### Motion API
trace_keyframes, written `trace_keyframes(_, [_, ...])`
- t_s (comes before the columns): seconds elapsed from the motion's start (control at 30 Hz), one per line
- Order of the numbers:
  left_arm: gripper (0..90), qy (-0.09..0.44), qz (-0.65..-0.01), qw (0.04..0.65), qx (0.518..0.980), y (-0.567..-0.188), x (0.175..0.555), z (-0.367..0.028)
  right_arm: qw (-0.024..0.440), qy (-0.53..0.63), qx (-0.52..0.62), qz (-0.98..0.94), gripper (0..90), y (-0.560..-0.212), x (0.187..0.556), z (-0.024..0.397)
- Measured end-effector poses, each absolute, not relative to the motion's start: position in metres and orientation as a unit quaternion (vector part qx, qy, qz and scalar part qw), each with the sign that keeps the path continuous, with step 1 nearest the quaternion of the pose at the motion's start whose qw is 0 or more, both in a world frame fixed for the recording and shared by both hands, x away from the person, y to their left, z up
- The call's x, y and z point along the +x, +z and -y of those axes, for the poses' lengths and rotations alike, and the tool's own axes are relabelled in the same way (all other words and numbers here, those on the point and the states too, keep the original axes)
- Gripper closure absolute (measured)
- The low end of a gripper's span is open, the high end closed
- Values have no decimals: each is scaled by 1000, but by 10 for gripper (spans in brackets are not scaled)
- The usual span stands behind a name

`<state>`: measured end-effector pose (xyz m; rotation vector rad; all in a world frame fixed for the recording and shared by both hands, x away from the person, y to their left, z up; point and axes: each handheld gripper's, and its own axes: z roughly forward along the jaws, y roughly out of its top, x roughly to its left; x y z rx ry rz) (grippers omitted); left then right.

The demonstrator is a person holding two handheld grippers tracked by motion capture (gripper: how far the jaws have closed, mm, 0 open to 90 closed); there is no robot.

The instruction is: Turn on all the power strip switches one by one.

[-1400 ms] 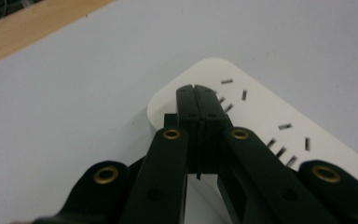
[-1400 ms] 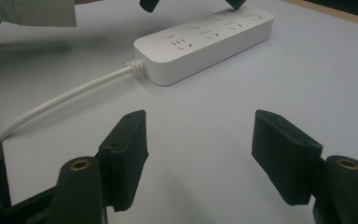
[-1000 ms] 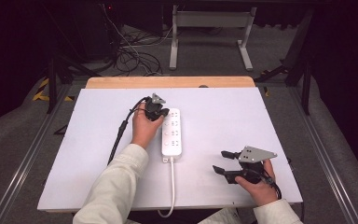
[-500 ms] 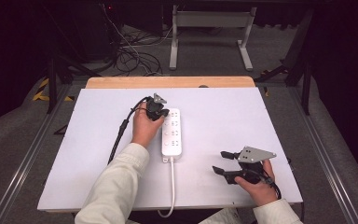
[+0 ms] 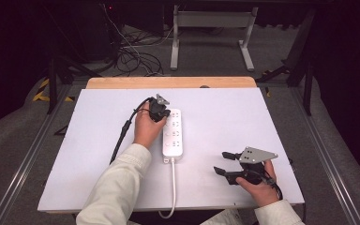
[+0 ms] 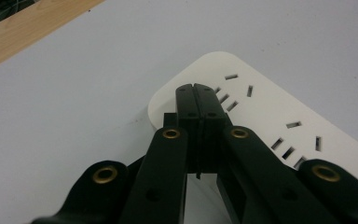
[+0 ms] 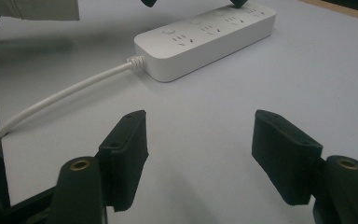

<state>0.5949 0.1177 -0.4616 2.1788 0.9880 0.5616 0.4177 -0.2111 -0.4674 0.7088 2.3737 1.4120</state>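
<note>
White plastic, the power strip (image 5: 173,133) lies near the middle of your table (image 5: 272,122), its cord (image 5: 172,187) running back to the near edge. Your left tool (image 6: 196,95) has its jaws pressed together with nothing between them, the tips resting over the strip's far end beside the socket slots. Your right tool (image 5: 227,162) sits low at the table's near right, well apart from the strip, jaws spread wide and empty.

I can't read any text, brand, number or label from here — the white power strip (image 5: 173,133) shows me just bare socket slots and a round button, and the white table (image 5: 225,117) carries no markings I can make out.
</note>
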Motion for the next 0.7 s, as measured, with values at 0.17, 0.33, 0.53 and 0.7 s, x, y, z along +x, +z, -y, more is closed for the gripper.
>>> trace_keyframes(0.17, [900, 220, -374, 328, 839, -462, 595, -115, 145, 490, 248, -823, 366, -467, 417, 212])
trace_keyframes(0.33, [900, 216, -360, 343, 840, -452, 589, -112, 147, 492, 250, -821, 366, -466, 417, 213])
trace_keyframes(0.53, [899, 194, -338, 401, 829, -425, 570, -110, 149, 494, 251, -819, 366, -466, 417, 214])
trace_keyframes(0.7, [896, 191, -333, 409, 828, -412, 560, -114, 154, 496, 250, -817, 366, -464, 415, 214])
